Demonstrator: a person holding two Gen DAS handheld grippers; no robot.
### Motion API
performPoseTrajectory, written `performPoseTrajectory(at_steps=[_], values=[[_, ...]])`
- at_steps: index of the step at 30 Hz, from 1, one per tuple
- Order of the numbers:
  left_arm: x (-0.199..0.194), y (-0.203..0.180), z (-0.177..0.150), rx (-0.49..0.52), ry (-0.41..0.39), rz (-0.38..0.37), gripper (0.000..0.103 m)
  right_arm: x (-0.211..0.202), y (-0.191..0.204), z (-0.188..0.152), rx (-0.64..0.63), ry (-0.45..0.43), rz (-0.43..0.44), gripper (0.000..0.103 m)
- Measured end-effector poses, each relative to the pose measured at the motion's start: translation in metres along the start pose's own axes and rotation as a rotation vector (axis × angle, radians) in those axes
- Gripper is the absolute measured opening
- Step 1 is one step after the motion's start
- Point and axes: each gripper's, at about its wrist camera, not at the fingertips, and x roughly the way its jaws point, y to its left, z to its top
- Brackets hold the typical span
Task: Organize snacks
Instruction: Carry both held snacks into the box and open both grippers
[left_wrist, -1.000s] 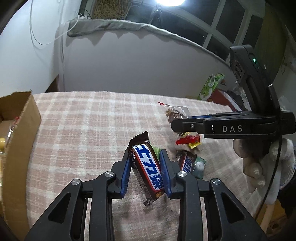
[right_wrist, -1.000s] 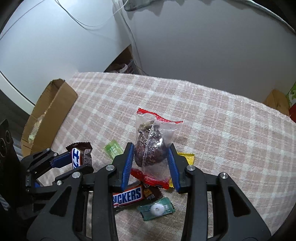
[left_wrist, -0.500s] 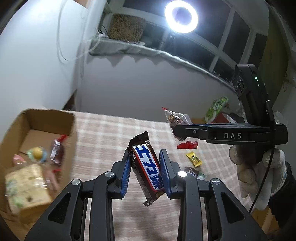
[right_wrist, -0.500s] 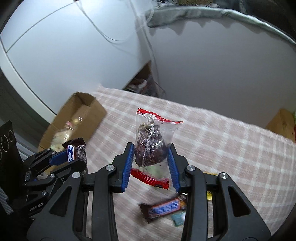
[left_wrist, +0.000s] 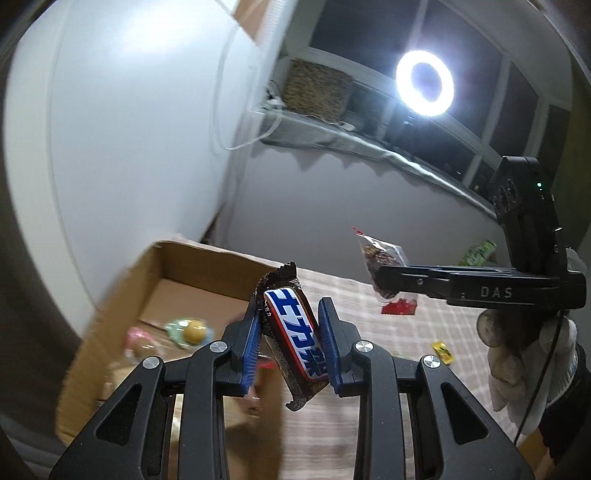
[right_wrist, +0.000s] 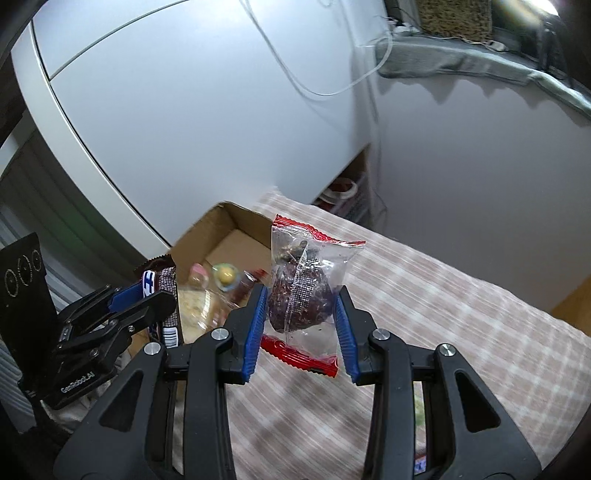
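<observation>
My left gripper (left_wrist: 290, 325) is shut on a brown chocolate bar (left_wrist: 293, 332) with a blue and white label, held in the air beside an open cardboard box (left_wrist: 177, 258). The box holds several wrapped snacks, blurred by motion. My right gripper (right_wrist: 300, 317) is shut on a clear packet with red ends (right_wrist: 301, 291) holding a dark lump. In the left wrist view that packet (left_wrist: 382, 258) hangs at the right, over the checked tablecloth (left_wrist: 424, 332). In the right wrist view the left gripper (right_wrist: 147, 291) with its bar (right_wrist: 162, 284) is at the left, in front of the box (right_wrist: 229, 229).
A small yellow sweet (left_wrist: 442, 350) lies on the cloth. A gloved hand (left_wrist: 524, 354) holds the right gripper. A white wall rises behind the box. A ring light (left_wrist: 424, 83) glares from the window side. A green packet (left_wrist: 478, 251) sits at the far right.
Both grippers have risen and swung left towards the cardboard box, each keeping its snack. The loose snacks on the cloth have dropped out of both views.
</observation>
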Motion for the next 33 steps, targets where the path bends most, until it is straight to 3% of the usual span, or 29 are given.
performPoseTrajectory(at_steps=[14,26,28,30,33], values=[[0.016,0.073,-0.002,-0.113,0.042,0.112,0.029,0.071,0.047,0.036,-0.052,0.059,0.05,0.038],[0.022,0.075,-0.004,-0.096,0.072,0.15,0.029,0.105,0.061,0.044,-0.085,0.107,0.037,0.041],[0.023,0.072,-0.002,-0.086,0.071,0.155,0.031,0.104,0.062,0.045,-0.089,0.106,0.033,0.05],[0.022,0.072,-0.003,-0.082,0.078,0.161,0.057,0.101,0.063,0.045,-0.091,0.091,0.021,0.073],[0.02,0.07,-0.004,-0.074,0.081,0.172,0.061,0.094,0.062,0.045,-0.087,0.062,0.01,0.079]])
